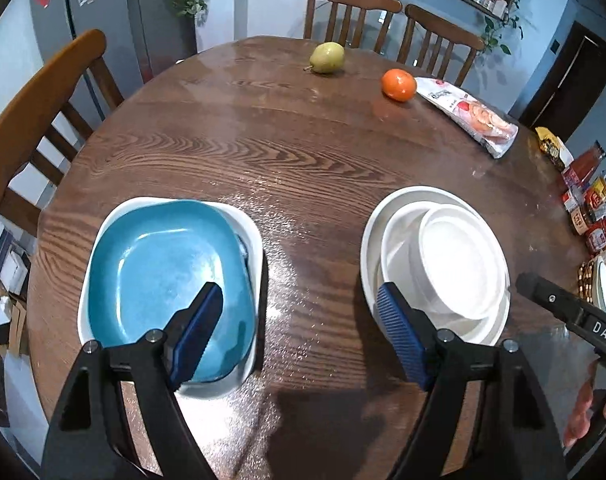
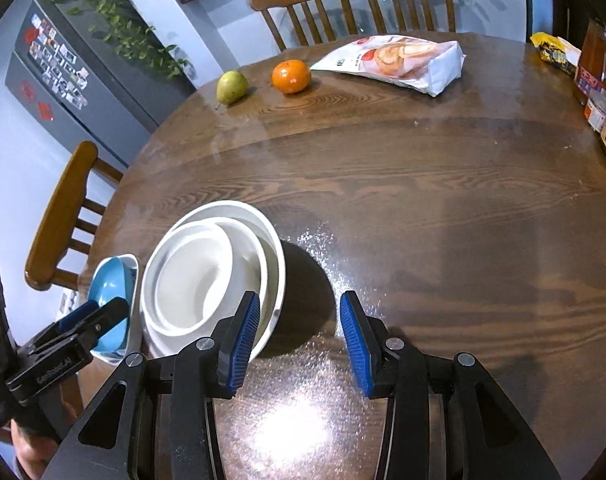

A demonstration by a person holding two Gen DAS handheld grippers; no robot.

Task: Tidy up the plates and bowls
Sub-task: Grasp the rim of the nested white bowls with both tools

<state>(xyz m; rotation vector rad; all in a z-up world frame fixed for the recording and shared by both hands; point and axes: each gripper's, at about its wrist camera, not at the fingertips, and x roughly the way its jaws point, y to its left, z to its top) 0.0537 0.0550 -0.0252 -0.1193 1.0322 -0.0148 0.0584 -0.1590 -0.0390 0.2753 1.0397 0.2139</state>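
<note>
On the glossy, wood-grained round desk (image 1: 303,168), a squarish glazed blue plate (image 1: 163,276) rests in a white rounded-square dish (image 1: 251,236); beside it, smooth round white bowls (image 1: 443,264) sit nested. The left gripper (image 1: 299,332) and right gripper (image 2: 299,340) both gape with ribbed blue pads (image 2: 243,344), holding nothing.

Two dish stacks (image 1: 435,256) (image 1: 171,276), two fruits (image 1: 327,57) (image 1: 399,85)
</note>
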